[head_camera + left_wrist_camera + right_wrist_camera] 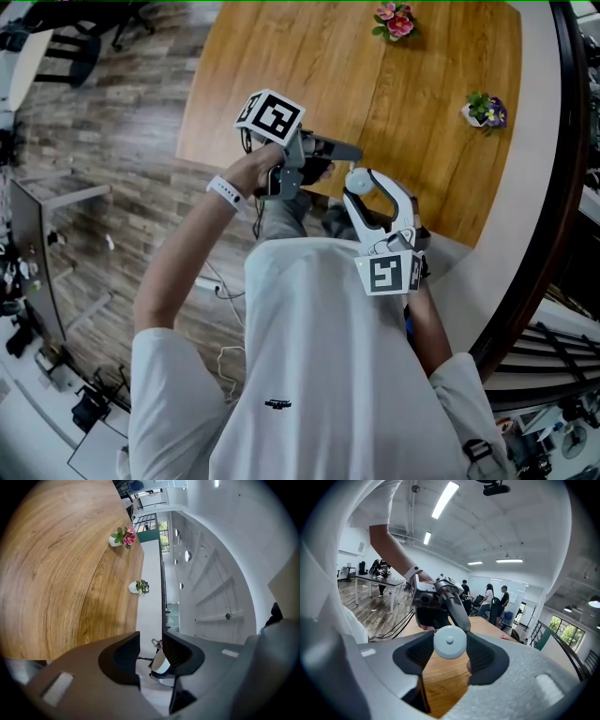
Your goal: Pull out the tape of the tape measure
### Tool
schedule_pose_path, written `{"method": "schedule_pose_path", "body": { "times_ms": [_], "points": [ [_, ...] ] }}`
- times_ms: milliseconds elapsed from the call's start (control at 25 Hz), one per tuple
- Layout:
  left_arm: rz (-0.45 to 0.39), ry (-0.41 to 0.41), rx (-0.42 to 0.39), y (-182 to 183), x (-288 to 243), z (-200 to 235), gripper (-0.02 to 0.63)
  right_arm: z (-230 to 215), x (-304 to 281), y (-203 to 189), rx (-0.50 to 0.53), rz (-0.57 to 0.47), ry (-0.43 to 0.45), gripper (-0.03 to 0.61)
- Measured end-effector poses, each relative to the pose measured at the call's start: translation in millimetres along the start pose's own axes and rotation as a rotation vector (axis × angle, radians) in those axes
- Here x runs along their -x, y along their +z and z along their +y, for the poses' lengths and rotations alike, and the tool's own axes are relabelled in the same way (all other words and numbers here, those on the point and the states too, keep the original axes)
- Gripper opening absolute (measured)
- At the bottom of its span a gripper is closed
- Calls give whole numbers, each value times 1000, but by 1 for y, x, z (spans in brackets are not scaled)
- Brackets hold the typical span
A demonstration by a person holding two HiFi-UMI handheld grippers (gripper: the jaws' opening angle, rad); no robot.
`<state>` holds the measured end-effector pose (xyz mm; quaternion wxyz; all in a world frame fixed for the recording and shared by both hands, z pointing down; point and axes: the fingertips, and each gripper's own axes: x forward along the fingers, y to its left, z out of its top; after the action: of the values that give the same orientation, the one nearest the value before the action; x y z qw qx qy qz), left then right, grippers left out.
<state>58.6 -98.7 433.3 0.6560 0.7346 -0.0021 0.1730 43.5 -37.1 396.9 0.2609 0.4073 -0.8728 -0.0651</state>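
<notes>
**Head view.** The right gripper (364,184), just right of centre, points toward 12 o'clock. It carries a round, pale tape measure (358,177) at its tip, in the air over the near edge of the wooden table (281,75). The left gripper (339,156) comes in from 9 o'clock and points toward 3 o'clock. Its tip ends just beside the tape measure, which lies at about 5 o'clock from it; contact cannot be judged in this view. One flower pot (394,21) stands on the table at 12 o'clock and a second pot (486,111) at 2 o'clock, both well apart from the grippers.

**Right gripper view.** The two dark fingers (415,653) are clamped on the tape measure, one at 9 o'clock and one at 3 o'clock of its disc-shaped case. The flat face of the case, with a small central stud, is turned to the camera. The tip of the left gripper shows directly behind the case, at 12 o'clock.

**Left gripper view.** The fingers (123,659) of this gripper stand apart with an open gap and press on nothing. Beyond the gap, partly behind the 3 o'clock finger, is a white rounded body (161,663). Whether this is the case of the tape measure cannot be told.
</notes>
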Motion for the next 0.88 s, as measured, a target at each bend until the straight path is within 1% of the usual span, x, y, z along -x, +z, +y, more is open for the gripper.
{"method": "schedule_pose_path", "body": {
  "times_ms": [80, 240, 320, 400, 560, 680, 760, 880],
  "points": [
    [12, -15, 15, 0, 1, 1, 156, -1, -1, -1, 17, 1, 1, 218],
    [40, -101, 79, -4, -2, -4, 164, -1, 0, -2, 62, 1, 8, 218],
    [49, -124, 105, -7, -4, -5, 164, -1, 0, -2, 77, -2, 16, 218],
    [55, -123, 112, -10, -5, -3, 159, 1, 0, -1, 92, -3, 23, 218],
    [70, -115, 96, -14, -8, -4, 147, 6, 0, 0, 113, -5, 39, 218],
    [80, -100, 82, -16, -9, -3, 104, 9, 0, -1, 124, -3, 47, 218],
    [83, -79, 68, -17, -9, -2, 38, 10, 1, -2, 126, 0, 51, 218],
    [67, -66, 52, -16, -8, -1, 23, 12, 3, -5, 127, 7, 55, 218]
  ]
}}
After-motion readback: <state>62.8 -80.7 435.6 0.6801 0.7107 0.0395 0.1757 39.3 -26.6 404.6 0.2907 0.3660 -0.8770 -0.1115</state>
